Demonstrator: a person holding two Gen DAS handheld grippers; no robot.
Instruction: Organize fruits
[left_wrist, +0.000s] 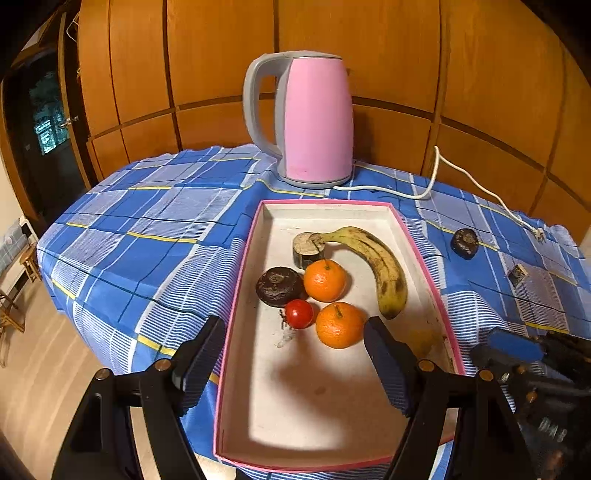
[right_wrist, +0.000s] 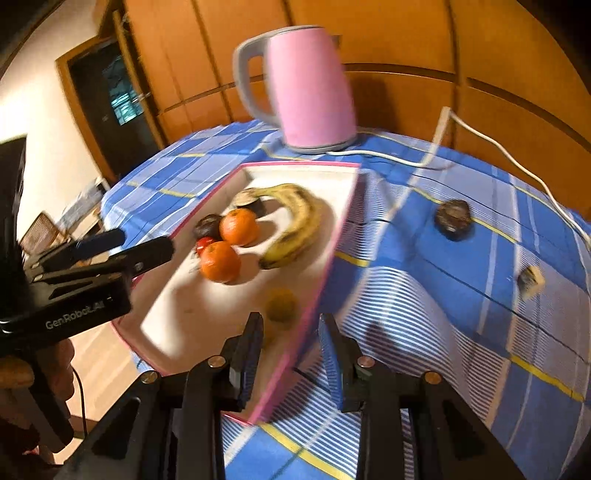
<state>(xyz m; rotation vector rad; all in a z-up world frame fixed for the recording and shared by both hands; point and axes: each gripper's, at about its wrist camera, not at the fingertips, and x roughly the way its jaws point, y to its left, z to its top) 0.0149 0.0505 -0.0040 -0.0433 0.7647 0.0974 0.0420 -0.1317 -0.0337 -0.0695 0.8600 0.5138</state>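
A pink-rimmed white tray (left_wrist: 236, 295) (right_wrist: 343, 229) holds a banana (left_wrist: 380, 266) (right_wrist: 295, 225), two oranges (left_wrist: 325, 280) (left_wrist: 340, 325), a red tomato (left_wrist: 299, 314), a dark round fruit (left_wrist: 277, 286) and a cut stump-like piece (left_wrist: 308, 249). Another dark fruit (left_wrist: 464, 243) (right_wrist: 453, 219) and a small piece (left_wrist: 517, 275) (right_wrist: 531, 282) lie on the cloth right of the tray. My left gripper (left_wrist: 295, 328) is open and empty above the tray's near half. My right gripper (right_wrist: 291, 325) is open and empty, straddling the tray's right rim.
A pink kettle (left_wrist: 314, 118) (right_wrist: 306, 88) stands behind the tray, its white cord (left_wrist: 461, 173) trailing right across the blue checked tablecloth (left_wrist: 147, 229). Wooden panels rise behind. The table's left edge drops to the floor (left_wrist: 37, 369).
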